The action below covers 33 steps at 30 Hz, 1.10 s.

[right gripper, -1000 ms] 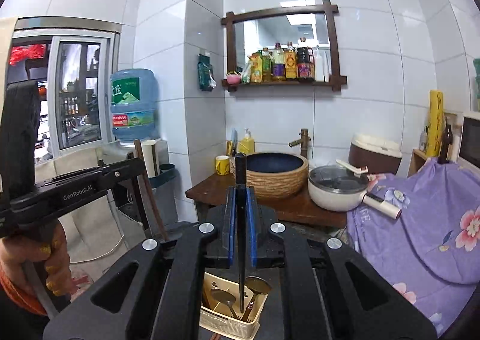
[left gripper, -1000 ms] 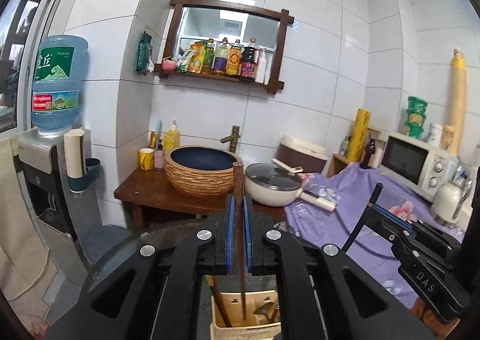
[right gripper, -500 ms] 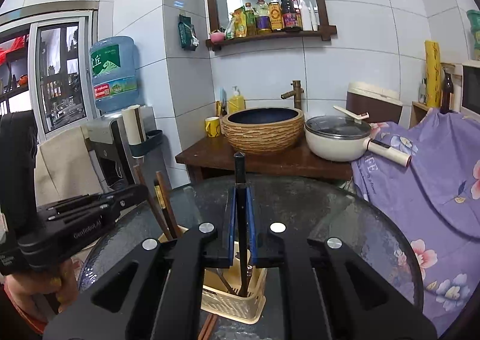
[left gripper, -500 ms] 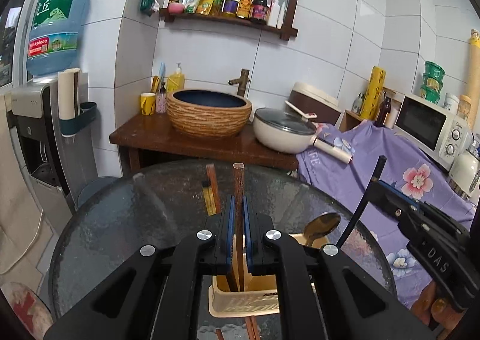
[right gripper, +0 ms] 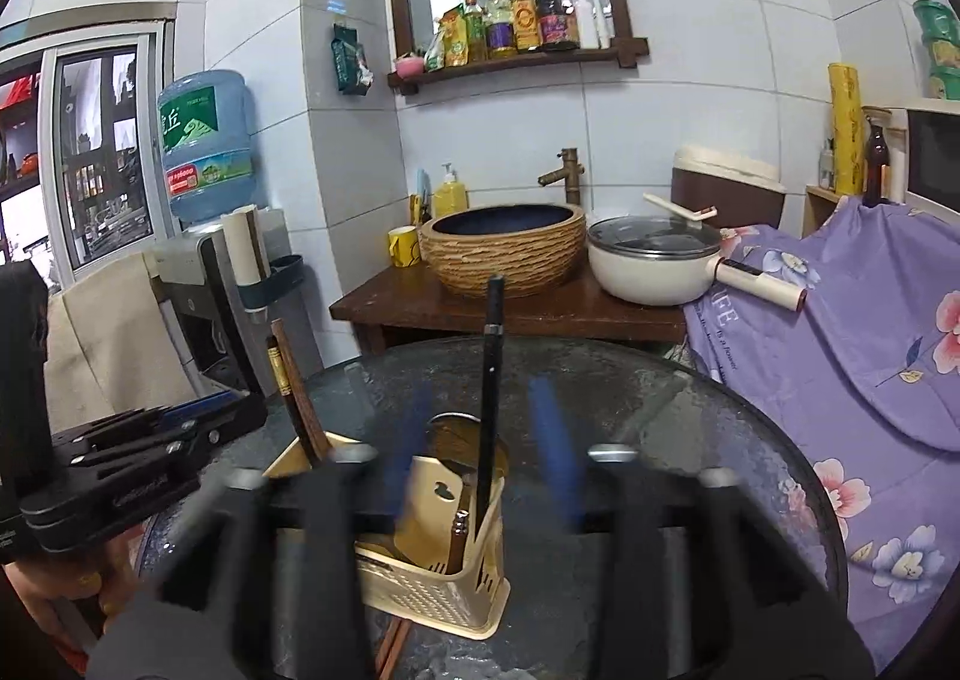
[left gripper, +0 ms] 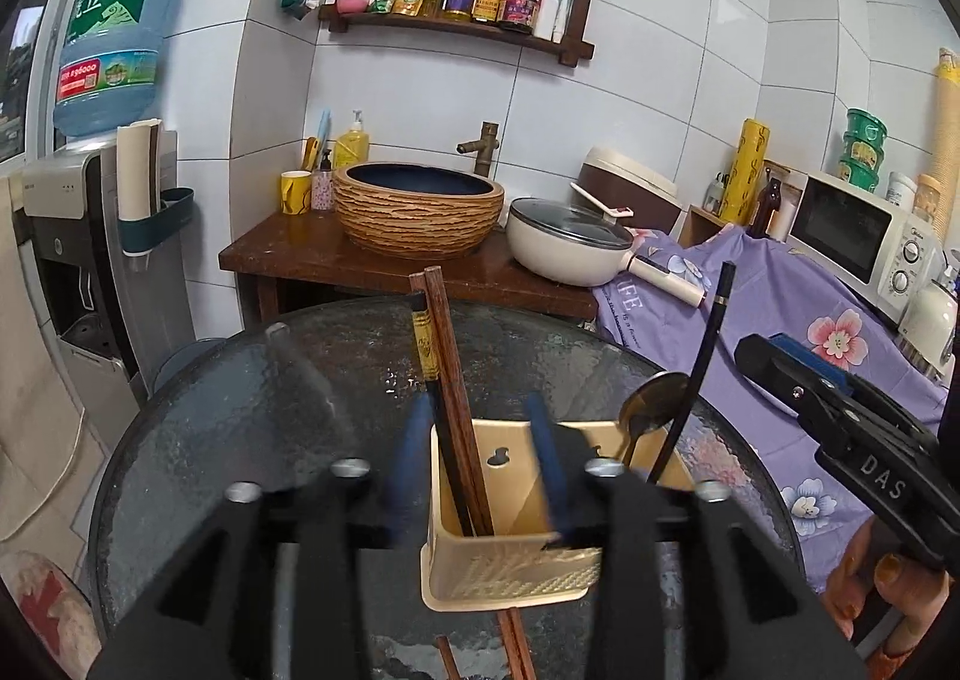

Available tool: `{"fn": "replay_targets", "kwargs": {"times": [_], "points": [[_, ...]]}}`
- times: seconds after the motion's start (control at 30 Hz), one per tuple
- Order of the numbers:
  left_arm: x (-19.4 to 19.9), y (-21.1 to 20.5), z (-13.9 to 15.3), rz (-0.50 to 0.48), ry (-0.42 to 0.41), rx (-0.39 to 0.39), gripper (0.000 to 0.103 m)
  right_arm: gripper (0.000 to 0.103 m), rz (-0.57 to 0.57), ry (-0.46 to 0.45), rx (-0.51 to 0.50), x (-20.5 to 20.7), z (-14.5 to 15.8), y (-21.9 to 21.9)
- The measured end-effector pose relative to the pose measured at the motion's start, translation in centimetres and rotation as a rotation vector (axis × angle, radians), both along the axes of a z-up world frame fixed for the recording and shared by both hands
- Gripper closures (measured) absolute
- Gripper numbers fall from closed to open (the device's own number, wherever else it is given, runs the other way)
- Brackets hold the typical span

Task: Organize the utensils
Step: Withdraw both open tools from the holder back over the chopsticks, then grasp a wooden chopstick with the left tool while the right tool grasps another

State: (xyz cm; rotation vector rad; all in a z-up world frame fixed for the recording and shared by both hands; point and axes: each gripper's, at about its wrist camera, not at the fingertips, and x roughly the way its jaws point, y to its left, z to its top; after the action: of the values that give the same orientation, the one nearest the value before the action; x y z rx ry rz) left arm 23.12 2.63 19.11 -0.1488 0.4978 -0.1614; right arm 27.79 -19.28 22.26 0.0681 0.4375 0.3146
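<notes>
Releasing at once, both grippers are opening their jaws above a beige utensil basket (left gripper: 510,572) on a round glass surface (left gripper: 252,416). A second ago each was lifted higher and clamped on a utensil; now both have come down over the basket and let go.

The left gripper (left gripper: 480,458) has its blue pads spread on either side of a pair of brown chopsticks (left gripper: 447,374), which stand in the basket's left side, leaning back, touched by neither pad. The right gripper (right gripper: 486,458) is likewise spread around a black chopstick (right gripper: 489,410), which stands nearly upright in the basket without contact from the pads. A metal spoon (left gripper: 651,410) also rests in the basket's right side.

This suggests two more utensils are now stowed, and the hands are free to fetch whatever remains.

Motion blur smears the jaws in both views, so their exact edges are hard to trace. The chopsticks' lower ends are hidden inside the basket. More brown sticks (left gripper: 516,644) lie on the surface in front of the basket, partly cut off by the gripper body; how many I cannot tell. A person's fingers (left gripper: 894,584) show at the lower right edge, holding the other gripper's handle.
</notes>
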Motion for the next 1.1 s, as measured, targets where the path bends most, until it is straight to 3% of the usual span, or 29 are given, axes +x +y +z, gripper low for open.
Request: {"fn": "replay_targets", "kwargs": {"times": [0.03, 0.2, 0.3, 0.43, 0.57, 0.77, 1.1], "points": [[-0.7, 0.1, -0.2, -0.003, -0.009, -0.005, 0.051, 0.04, -0.008, -0.015, 0.005, -0.4, 0.1, -0.1], [-2.9, 0.8, -1.9, 0.018, 0.027, 0.011, 0.03, 0.04, -0.017, -0.032, -0.014, -3.3, -0.1, -0.1], [-4.1, 1.2, -3.9, 0.019, 0.087, 0.015, 0.027, 0.038, 0.012, -0.023, -0.04, -5.4, -0.9, 0.5], [-5.7, 1.2, -7.4, 0.038, 0.158, 0.087, 0.027, 0.033, 0.059, 0.038, -0.128, -7.8, -3.6, 2.1], [-7.0, 2.1, -10.9, 0.054, 0.242, 0.073, 0.029, 0.033, 0.103, 0.179, -0.207, -9.1, -8.6, 3.8], [-8.2, 3.4, -13.9, 0.072, 0.327, 0.043, 0.048, 0.033, 0.14, 0.355, -0.238, -11.0, -14.9, 5.1], [-9.5, 2.6, -15.5, 0.046, 0.365, 0.023, 0.054, 0.033, 0.148, 0.453, -0.272, -12.7, -18.2, 6.0]]}}
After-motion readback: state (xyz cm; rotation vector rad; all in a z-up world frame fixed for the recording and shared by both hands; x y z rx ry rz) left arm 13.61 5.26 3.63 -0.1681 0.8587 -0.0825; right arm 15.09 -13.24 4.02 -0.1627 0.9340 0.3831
